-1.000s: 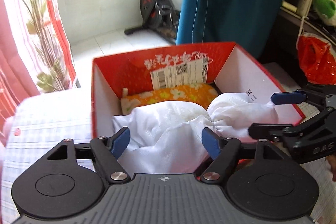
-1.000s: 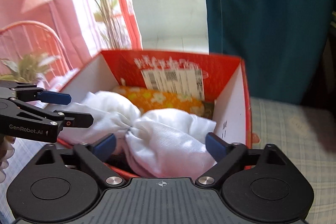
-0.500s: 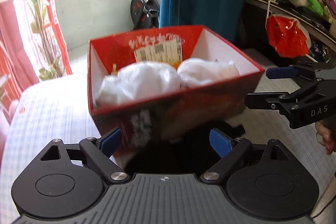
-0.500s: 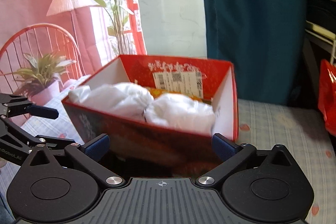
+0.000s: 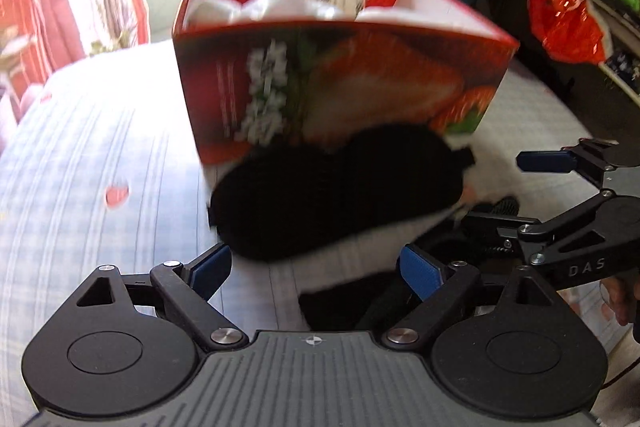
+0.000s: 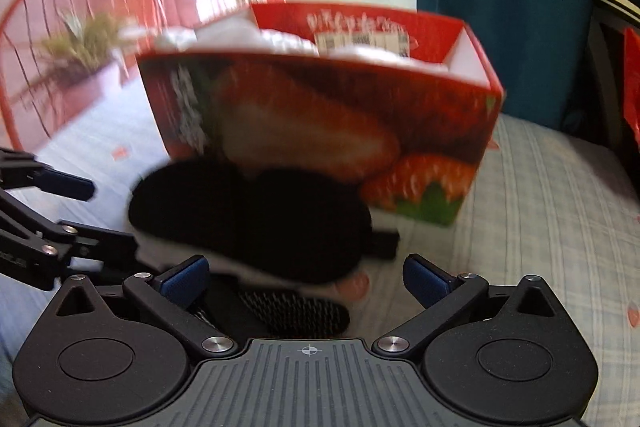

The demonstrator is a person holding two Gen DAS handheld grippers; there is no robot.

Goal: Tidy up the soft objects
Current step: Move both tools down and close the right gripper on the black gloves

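The red box is seen at twelve o'clock from both grippers, standing on the checked cloth, and white fabric is already heaped inside it up to the rim. That part of the sorting can be judged done. Directly in front of the box, a black soft item, blurred and shaped like a padded eye mask, is found lying on the cloth at the foot of the box's near wall; whether it touches the wall cannot be told. From the right wrist view the same dark piece is placed just beyond the fingertips, with a black mesh-textured piece lying nearer still, at six o'clock. The left gripper is held wide apart and nothing is gripped between its blue pads. The right gripper is likewise spread wide and empty; in the left view it is seen coming in from three o'clock, low over the cloth. What is left, by the look of it, is for the dark items outside the box to be picked up and placed in with the white fabric. Room in the box appears limited, so some pressing down may be needed.
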